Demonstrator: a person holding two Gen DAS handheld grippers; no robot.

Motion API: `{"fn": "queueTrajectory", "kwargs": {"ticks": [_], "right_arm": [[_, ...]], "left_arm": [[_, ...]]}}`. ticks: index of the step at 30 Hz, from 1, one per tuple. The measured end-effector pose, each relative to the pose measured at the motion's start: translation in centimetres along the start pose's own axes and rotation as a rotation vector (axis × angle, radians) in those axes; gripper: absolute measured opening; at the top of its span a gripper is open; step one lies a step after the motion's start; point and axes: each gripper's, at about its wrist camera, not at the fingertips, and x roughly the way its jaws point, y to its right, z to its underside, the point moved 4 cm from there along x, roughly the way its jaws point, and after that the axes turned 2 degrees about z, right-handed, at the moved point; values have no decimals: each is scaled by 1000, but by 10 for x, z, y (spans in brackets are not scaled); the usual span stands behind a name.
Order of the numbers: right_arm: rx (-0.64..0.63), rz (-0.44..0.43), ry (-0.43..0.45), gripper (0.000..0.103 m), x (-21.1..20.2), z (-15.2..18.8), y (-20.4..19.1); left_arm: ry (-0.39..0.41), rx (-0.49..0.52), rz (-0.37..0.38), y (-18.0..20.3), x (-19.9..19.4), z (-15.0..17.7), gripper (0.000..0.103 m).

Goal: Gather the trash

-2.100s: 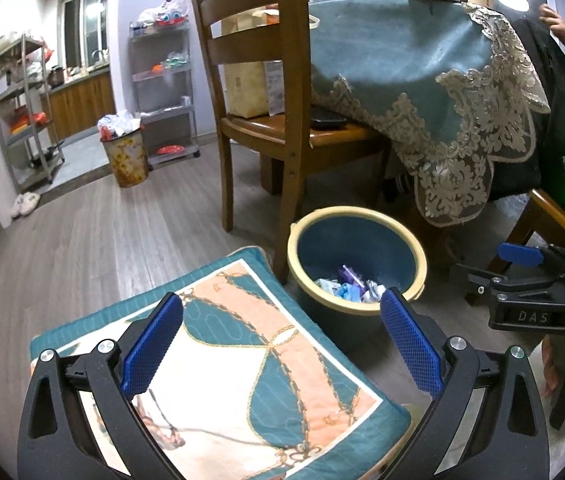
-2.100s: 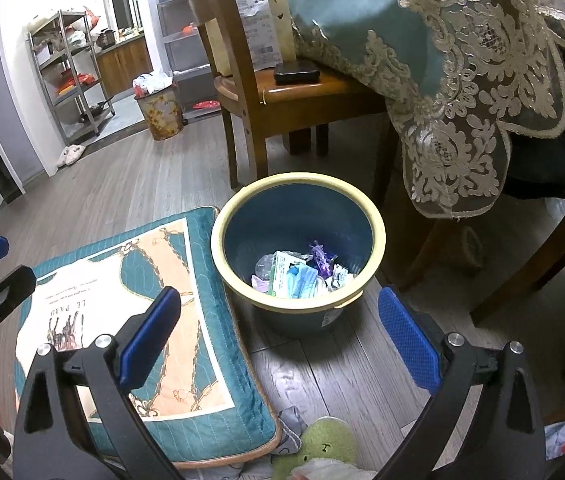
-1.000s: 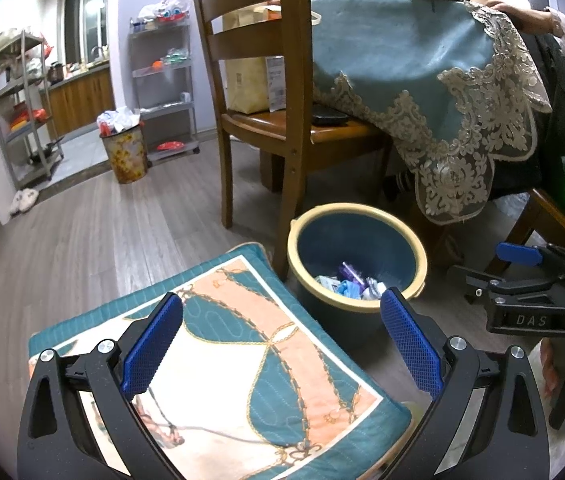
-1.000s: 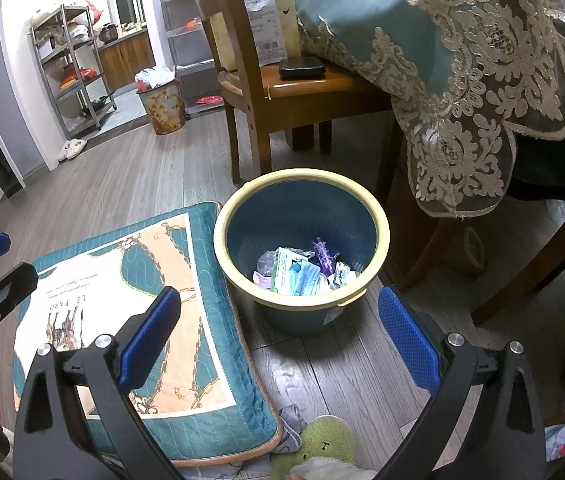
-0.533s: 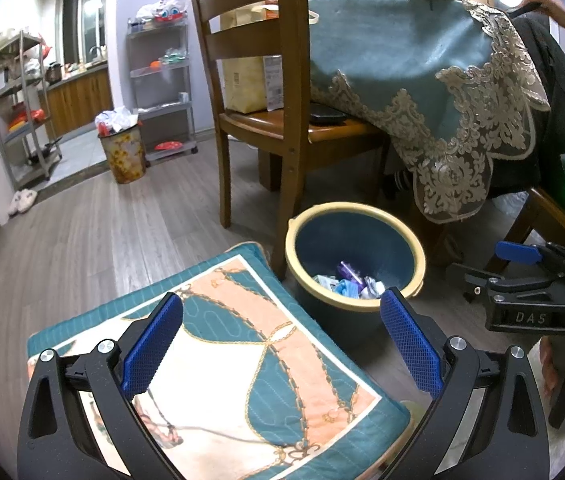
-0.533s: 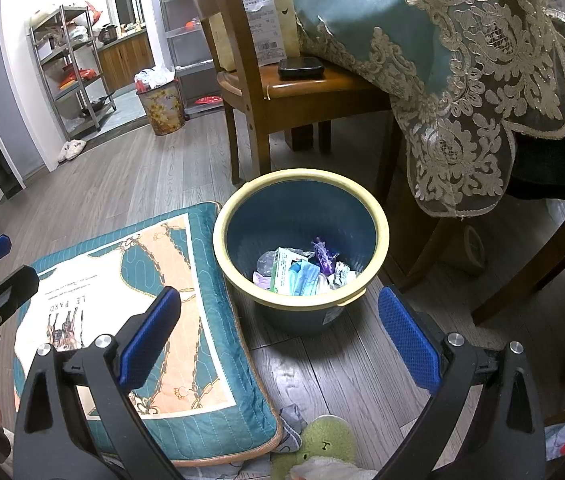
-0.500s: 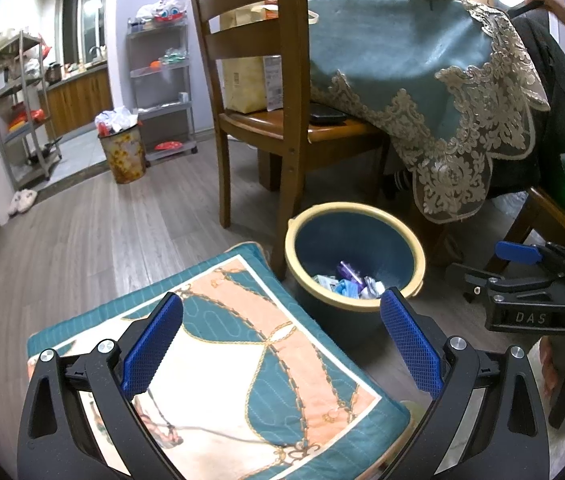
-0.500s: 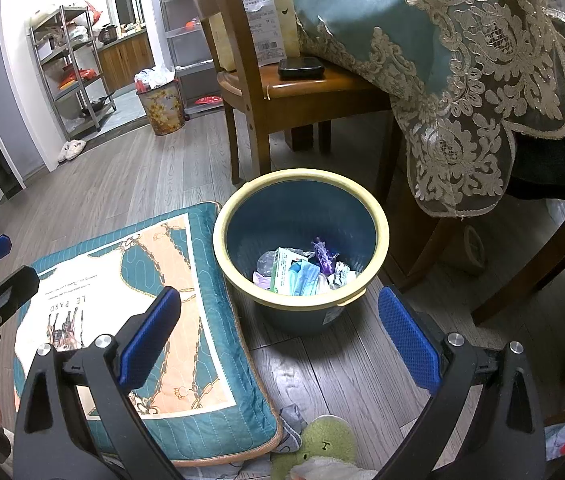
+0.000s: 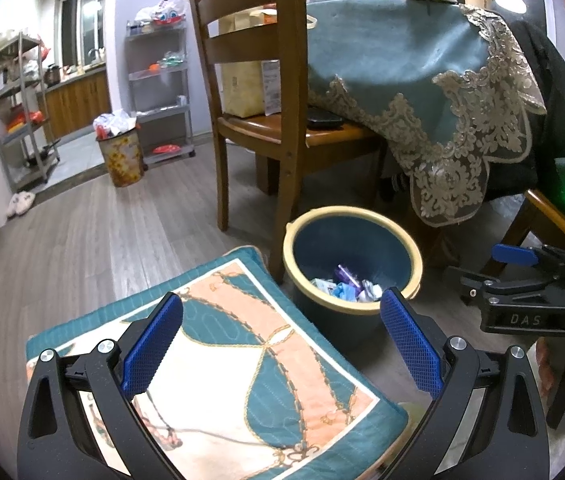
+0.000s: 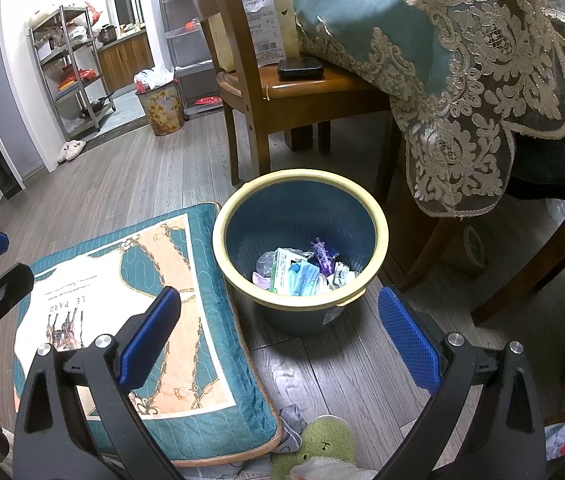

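Observation:
A blue bin with a yellow rim (image 10: 366, 206) stands on the wood floor by the chair leg; it also shows in the left wrist view (image 9: 412, 250). Several wrappers and bits of trash (image 10: 302, 270) lie at its bottom, also seen in the left wrist view (image 9: 346, 286). My left gripper (image 9: 280, 342) is open and empty above a patterned cushion (image 9: 218, 356), left of the bin. My right gripper (image 10: 280, 332) is open and empty, just in front of the bin. The right gripper's side shows in the left wrist view (image 9: 522, 304).
A wooden chair (image 9: 266, 92) with a phone (image 10: 300, 67) on its seat stands behind the bin. A table with a teal lace cloth (image 10: 462, 40) overhangs on the right. A green plush toy (image 10: 318, 452) lies near the front. A flowered bin (image 9: 122, 154) stands far left.
Both views have shifted only slightly; the bin sits a touch lower and nearer in the frames. Both grippers stay open and empty.

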Motion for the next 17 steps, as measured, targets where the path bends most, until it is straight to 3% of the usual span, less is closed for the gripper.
{"fn": "queueTrajectory", "kwargs": {"ticks": [17], "right_arm": [[2,0,-2,97,0,-1,2]], "left_arm": [[-41,27,4,2,4,0,98]]}}
